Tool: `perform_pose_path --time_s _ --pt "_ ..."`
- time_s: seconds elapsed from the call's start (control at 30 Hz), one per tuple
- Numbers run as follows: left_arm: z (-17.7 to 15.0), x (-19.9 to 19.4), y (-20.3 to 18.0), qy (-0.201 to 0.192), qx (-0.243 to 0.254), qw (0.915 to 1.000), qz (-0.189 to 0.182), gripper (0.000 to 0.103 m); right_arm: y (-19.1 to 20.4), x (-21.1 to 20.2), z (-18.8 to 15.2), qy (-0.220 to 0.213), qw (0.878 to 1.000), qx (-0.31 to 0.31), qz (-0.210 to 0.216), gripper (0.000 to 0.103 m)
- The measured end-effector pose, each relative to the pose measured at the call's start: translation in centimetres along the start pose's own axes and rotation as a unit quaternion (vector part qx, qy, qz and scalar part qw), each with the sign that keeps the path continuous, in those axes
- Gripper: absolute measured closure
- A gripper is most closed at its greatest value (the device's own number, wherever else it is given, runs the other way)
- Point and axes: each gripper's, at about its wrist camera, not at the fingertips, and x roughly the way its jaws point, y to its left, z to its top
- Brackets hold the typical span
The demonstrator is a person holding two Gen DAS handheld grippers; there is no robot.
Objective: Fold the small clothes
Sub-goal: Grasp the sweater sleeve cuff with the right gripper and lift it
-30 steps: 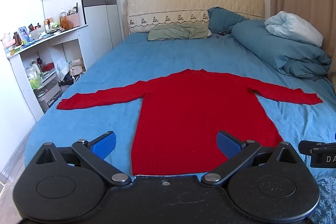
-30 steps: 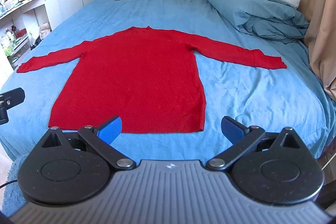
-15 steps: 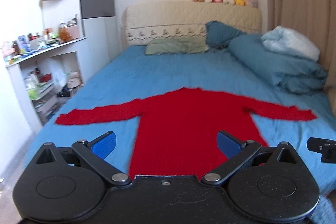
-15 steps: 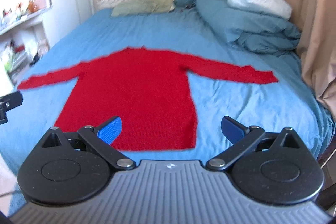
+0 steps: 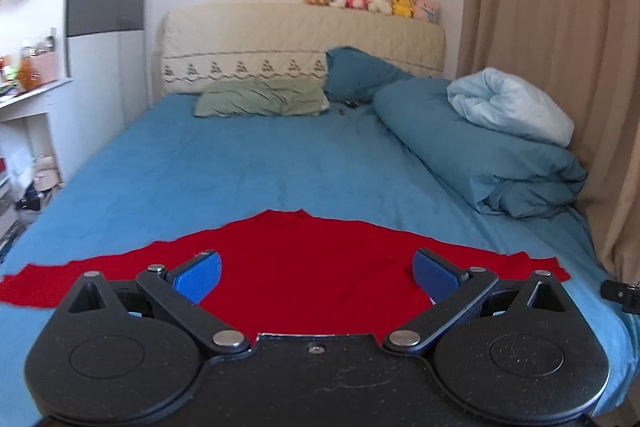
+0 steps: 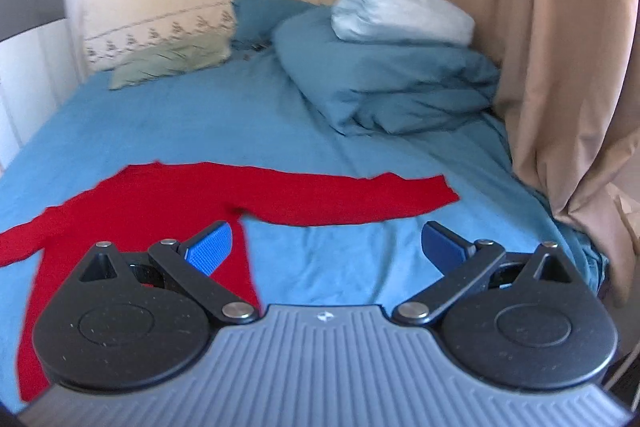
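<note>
Red knit long-sleeved sweater point(image 5: 304, 267) spread flat on the blue-sheeted bed point(image 5: 248, 171), sleeves extended toward 9 and 3 o'clock. Left gripper point(image 5: 316, 277), fingers spread and empty, above the sweater's body. Right gripper point(image 6: 326, 245), likewise released, above the sheet beside the right sleeve point(image 6: 360, 193).

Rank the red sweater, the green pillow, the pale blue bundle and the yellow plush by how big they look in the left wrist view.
1. red sweater, partly hidden
2. pale blue bundle
3. green pillow, close to the bundle; farther off, so unsure
4. yellow plush, clearly smallest
</note>
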Motion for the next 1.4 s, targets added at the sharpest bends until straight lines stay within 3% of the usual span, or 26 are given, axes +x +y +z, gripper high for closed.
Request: perform_pose_path --time_s 0.3,0.47,0.57,0.83,1.07,1.13,1.2,1.27,1.33,1.4 --pt "0.7 18.0 -4.0 0.054 0.042 0.9974 -0.022 0.000 -5.8 16.6 -1.9 0.051 0.993 0.105 -0.031 0.000" --pt "-0.6 27.5 -5.6 0.082 0.029 0.9950 -0.049 0.000 -8.2 24.9 -4.1 0.058 0.984 0.157 -0.056 0.000" --pt "-1.2 31.5 -6.3 0.109 0.022 0.9927 -0.047 0.000 -9.5 28.6 -4.4 0.048 0.980 0.175 -0.077 0.000" --pt "-3.0 38.9 -8.2 0.218 0.023 0.9753 -0.022 0.000 -11.8 35.3 -4.0 0.054 0.971 0.209 -0.099 0.000" --pt "-4.0 41.6 -9.4 0.261 0.039 0.9644 -0.014 0.000 -12.9 37.7 -3.6 0.039 0.965 0.232 -0.118 0.027" --pt "-4.2 41.6 -9.4 0.262 0.042 0.9641 -0.008 0.000 -13.2 37.9 -3.3 0.038 0.963 0.235 -0.124 0.039" --pt "-4.3 41.4 -9.5 0.264 0.041 0.9635 -0.008 0.000 -13.4 38.1 -3.0 0.042 0.962 0.235 -0.132 0.062" --pt "-4.0 41.2 -9.2 0.274 0.040 0.9608 -0.014 0.000 -13.5 38.2 -2.8 0.046 0.960 0.242 -0.131 0.073" --pt "-3.3 41.2 -8.8 0.288 0.036 0.9566 -0.024 0.000 -13.4 38.2 -2.2 0.051 0.959 0.245 -0.133 0.078" --pt "-2.5 40.5 -7.4 0.285 0.008 0.9577 -0.038 0.000 -12.7 37.8 -1.1 0.049 0.961 0.237 -0.132 0.080"
